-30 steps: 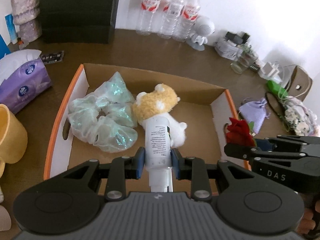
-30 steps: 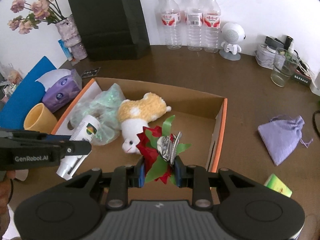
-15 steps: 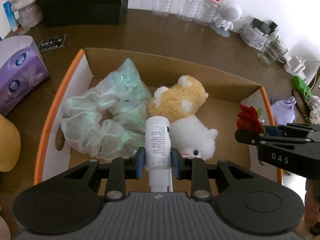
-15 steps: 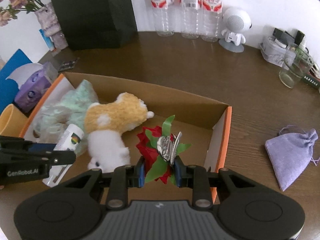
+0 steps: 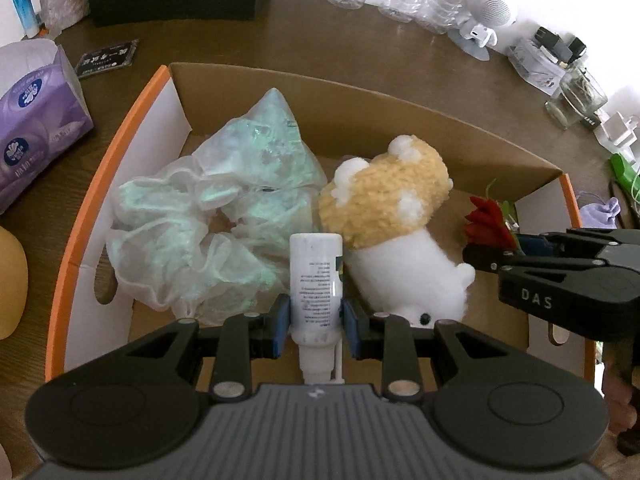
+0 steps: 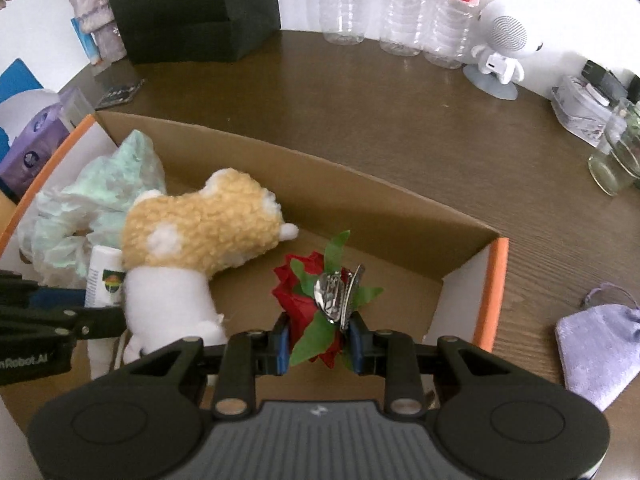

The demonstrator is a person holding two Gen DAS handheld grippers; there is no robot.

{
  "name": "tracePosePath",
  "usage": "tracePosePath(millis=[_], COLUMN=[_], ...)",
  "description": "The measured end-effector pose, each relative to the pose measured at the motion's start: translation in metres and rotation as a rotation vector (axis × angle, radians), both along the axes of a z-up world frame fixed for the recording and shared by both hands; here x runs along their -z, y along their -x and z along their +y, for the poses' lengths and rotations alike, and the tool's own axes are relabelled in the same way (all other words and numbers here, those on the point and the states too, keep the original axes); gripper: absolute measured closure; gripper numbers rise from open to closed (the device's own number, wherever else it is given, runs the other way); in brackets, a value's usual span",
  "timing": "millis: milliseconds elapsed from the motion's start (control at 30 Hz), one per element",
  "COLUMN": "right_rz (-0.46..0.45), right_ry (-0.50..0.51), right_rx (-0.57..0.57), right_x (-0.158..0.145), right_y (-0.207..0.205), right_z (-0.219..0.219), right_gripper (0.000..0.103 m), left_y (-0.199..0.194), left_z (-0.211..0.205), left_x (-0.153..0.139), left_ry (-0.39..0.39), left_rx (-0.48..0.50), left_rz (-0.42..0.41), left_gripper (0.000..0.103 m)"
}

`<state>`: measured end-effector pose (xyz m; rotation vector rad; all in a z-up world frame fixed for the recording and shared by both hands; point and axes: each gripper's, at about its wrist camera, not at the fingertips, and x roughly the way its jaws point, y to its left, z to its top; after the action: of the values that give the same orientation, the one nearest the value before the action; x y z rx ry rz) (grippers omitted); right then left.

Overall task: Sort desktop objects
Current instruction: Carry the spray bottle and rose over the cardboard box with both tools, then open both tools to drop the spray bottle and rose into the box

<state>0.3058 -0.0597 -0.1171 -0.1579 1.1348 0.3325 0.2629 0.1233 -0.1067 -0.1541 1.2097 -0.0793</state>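
My left gripper (image 5: 315,324) is shut on a white tube (image 5: 316,280) and holds it low inside the cardboard box (image 5: 280,84), between a pale green scrunchie (image 5: 208,224) and a yellow and white plush toy (image 5: 396,220). My right gripper (image 6: 318,340) is shut on a red rose hair clip (image 6: 320,308) with green leaves and a metal clasp, over the right part of the box (image 6: 360,196) floor. The rose (image 5: 486,220) and right gripper also show in the left wrist view. The tube (image 6: 103,280) and plush toy (image 6: 192,248) show in the right wrist view.
A purple tissue pack (image 5: 32,120) and a yellow cup (image 5: 12,280) lie left of the box. A lilac pouch (image 6: 596,344) lies right of it. Water bottles (image 6: 400,4), a white robot speaker (image 6: 500,48), a glass jar (image 6: 616,160) and a black bag (image 6: 188,4) stand at the back.
Both grippers have moved forward and down into the box. The tube now sits lower between the scrunchie and plush toy, and the rose clip is closer to the box floor.
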Motion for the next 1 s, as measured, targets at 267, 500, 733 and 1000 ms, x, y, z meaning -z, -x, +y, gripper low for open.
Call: tracePosePath(millis=[267, 500, 733, 1000], right_rz=[0.002, 0.008, -0.032, -0.096], right_ry=[0.007, -0.017, -0.045, -0.106], right_rx=[-0.013, 0.003, -0.007, 0.007], right_x=[0.004, 0.002, -0.015, -0.050], right_y=[-0.002, -0.002, 0.008, 0.035], right_z=[0.004, 0.003, 0.005, -0.005], right_gripper=[0.075, 0.063, 0.038, 0.023], left_y=[-0.003, -0.002, 0.005, 0.031], left_z=[0.001, 0.000, 0.000, 0.005], left_x=[0.001, -0.007, -0.023, -0.058], left_ry=[0.001, -0.017, -0.022, -0.002], left_rx=[-0.010, -0.037, -0.046, -0.056], left_rz=[0.001, -0.037, -0.088, -0.184], left_gripper=[0.074, 0.056, 0.032, 0.000])
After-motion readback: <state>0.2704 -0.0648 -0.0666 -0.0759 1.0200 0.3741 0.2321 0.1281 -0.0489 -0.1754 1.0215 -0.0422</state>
